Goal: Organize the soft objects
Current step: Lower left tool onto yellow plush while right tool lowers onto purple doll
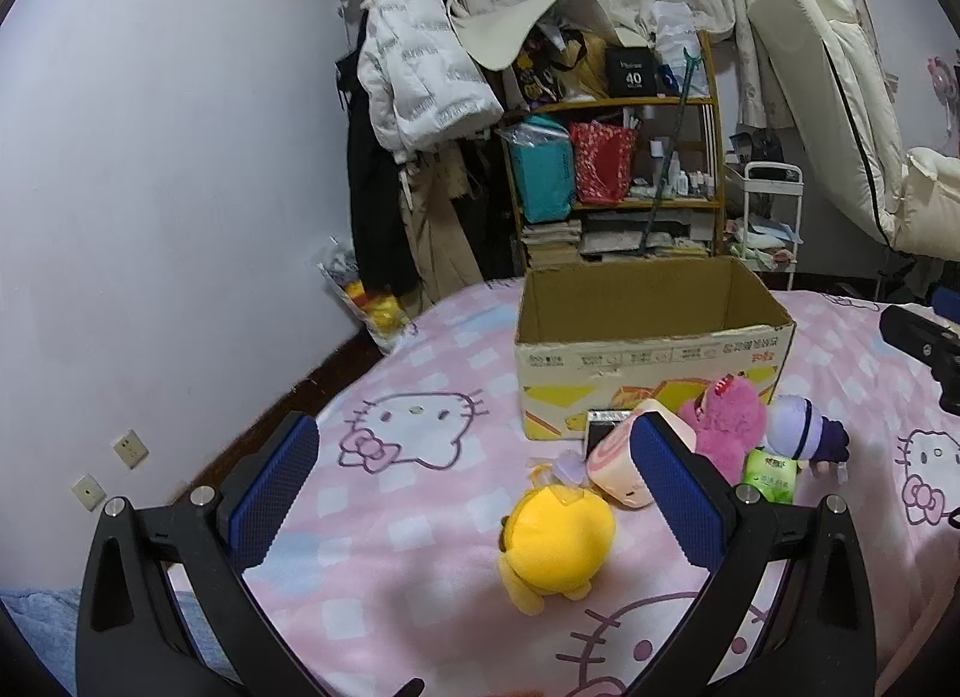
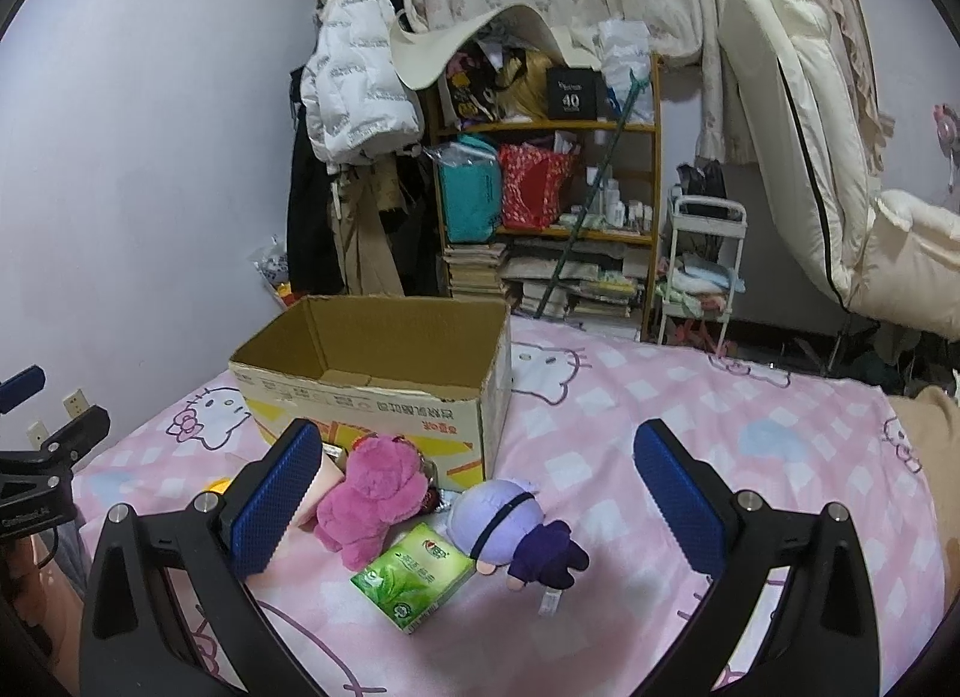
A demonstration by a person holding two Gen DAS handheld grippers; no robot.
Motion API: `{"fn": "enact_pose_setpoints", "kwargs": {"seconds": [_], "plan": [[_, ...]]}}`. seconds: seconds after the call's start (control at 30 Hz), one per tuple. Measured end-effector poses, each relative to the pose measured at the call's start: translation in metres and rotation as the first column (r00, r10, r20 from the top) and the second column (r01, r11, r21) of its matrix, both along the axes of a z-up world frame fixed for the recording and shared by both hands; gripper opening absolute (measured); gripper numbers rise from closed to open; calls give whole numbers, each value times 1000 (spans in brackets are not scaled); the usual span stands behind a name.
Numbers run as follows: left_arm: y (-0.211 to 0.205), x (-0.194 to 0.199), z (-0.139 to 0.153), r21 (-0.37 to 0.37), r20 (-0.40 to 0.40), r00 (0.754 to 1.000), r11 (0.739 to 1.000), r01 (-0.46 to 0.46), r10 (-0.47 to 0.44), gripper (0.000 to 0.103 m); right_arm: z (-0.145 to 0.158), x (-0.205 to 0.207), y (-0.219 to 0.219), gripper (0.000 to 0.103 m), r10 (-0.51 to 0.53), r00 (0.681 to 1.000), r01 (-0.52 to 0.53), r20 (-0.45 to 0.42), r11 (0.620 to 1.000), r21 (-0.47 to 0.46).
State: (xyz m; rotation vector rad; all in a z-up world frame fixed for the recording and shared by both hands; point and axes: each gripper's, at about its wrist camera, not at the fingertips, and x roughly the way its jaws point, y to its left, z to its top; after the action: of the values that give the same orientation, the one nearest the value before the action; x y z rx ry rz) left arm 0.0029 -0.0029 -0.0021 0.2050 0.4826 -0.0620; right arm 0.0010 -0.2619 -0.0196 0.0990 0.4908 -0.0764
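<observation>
An open cardboard box [image 1: 654, 349] stands on the pink bed; it also shows in the right wrist view [image 2: 384, 391]. In front of it lie a yellow plush [image 1: 555, 541], a pink plush bear [image 1: 729, 415] [image 2: 375, 493], a purple plush doll [image 1: 801, 430] [image 2: 510, 523], a green tissue pack [image 1: 771, 475] [image 2: 414, 574] and a pink roll-shaped toy [image 1: 624, 460]. My left gripper [image 1: 474, 493] is open and empty above the bed, the yellow plush between its fingers' lines. My right gripper [image 2: 474, 493] is open and empty over the purple doll.
A cluttered wooden shelf [image 1: 630, 156] and hanging coats [image 1: 414, 72] stand beyond the bed's far edge. A white cart [image 2: 702, 265] and a folded cream mattress [image 2: 804, 114] are at the right. A small silver device [image 1: 603, 427] lies by the box.
</observation>
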Motion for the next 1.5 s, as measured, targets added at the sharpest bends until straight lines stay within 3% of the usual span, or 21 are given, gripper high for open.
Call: {"fn": "enact_pose_setpoints", "kwargs": {"seconds": [0.3, 0.63, 1.03, 1.23, 1.5], "plan": [[-4, 37, -10, -50, -140, 990, 998, 24, -30, 102, -6, 21, -11, 103, -24, 998, 25, -61, 999, 22], [-15, 75, -39, -24, -277, 961, 1000, 10, -16, 102, -32, 57, -27, 103, -39, 988, 49, -150, 997, 63], [-28, 98, -78, -12, -436, 898, 998, 59, -59, 102, -74, 86, -32, 103, -14, 951, 42, -309, 995, 86], [-35, 105, -101, -3, -527, 847, 997, 77, -67, 102, -92, 99, -36, 102, -8, 930, 46, -366, 994, 96], [-38, 112, -120, 18, -588, 807, 996, 85, -58, 102, -113, 109, -39, 97, 9, 903, 46, -430, 992, 116]]}}
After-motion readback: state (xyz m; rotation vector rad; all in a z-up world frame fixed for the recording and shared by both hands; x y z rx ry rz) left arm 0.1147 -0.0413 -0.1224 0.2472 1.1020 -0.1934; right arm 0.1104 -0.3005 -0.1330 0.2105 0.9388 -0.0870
